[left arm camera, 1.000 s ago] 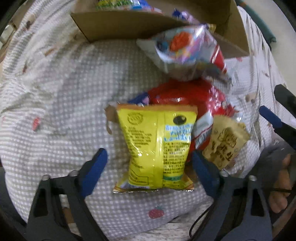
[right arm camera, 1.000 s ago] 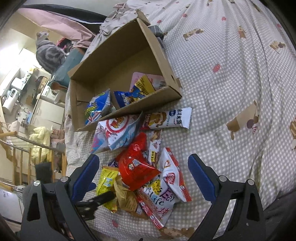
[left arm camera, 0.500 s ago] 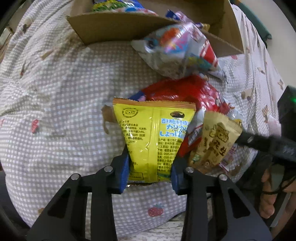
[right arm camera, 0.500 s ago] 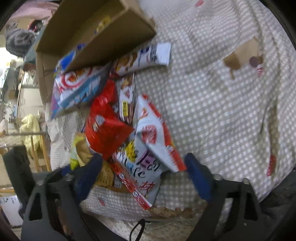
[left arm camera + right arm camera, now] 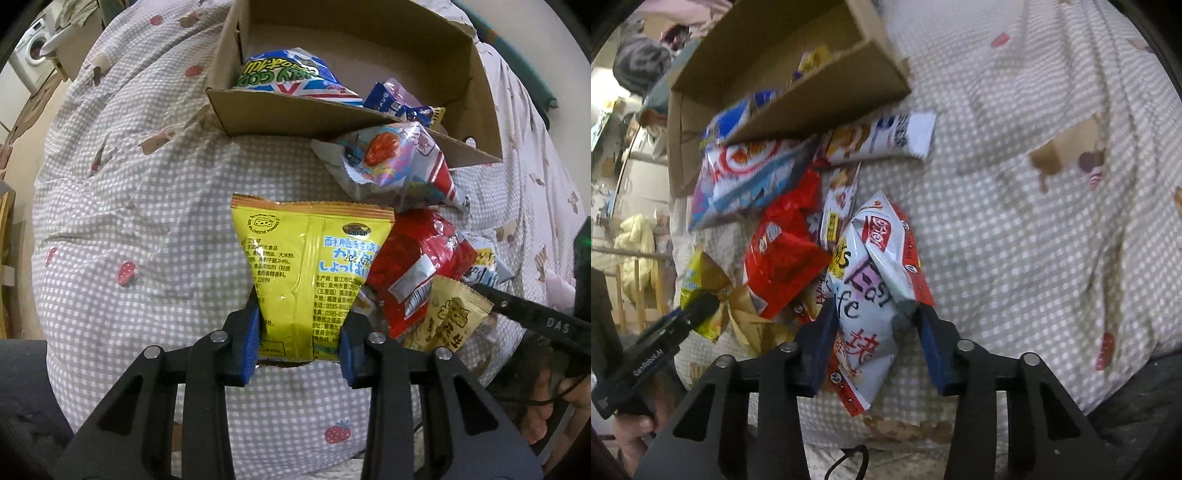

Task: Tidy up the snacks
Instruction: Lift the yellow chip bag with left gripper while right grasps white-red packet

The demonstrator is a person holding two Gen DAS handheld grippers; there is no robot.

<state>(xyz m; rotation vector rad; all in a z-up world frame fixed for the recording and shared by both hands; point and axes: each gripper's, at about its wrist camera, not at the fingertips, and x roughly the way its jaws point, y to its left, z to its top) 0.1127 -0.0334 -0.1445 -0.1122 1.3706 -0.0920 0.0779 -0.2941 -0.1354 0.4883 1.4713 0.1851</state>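
My left gripper [image 5: 299, 332] is shut on the lower end of a yellow snack bag [image 5: 310, 266], which stands up from the checked bedspread. Beside it lie a red bag [image 5: 417, 258], a tan packet [image 5: 454, 317] and a white, blue and red bag [image 5: 399, 166]. In the right wrist view my right gripper [image 5: 877, 332] points down into the pile, its jaws closing on a white snack bag [image 5: 868, 295] that bunches up between the pads. The left gripper [image 5: 698, 306] with the yellow bag [image 5: 698, 273] shows at the lower left there.
An open cardboard box [image 5: 369, 110] with several snacks inside lies beyond the pile. A long white bar packet [image 5: 879, 136] rests against its front wall. The bedspread [image 5: 1034, 240] is bare to the right. A hand [image 5: 554, 406] holds the right gripper's handle.
The left jaws closed on the yellow bag and raised it a little. The right gripper dropped onto the pile and its wide jaws came in around the white bag.
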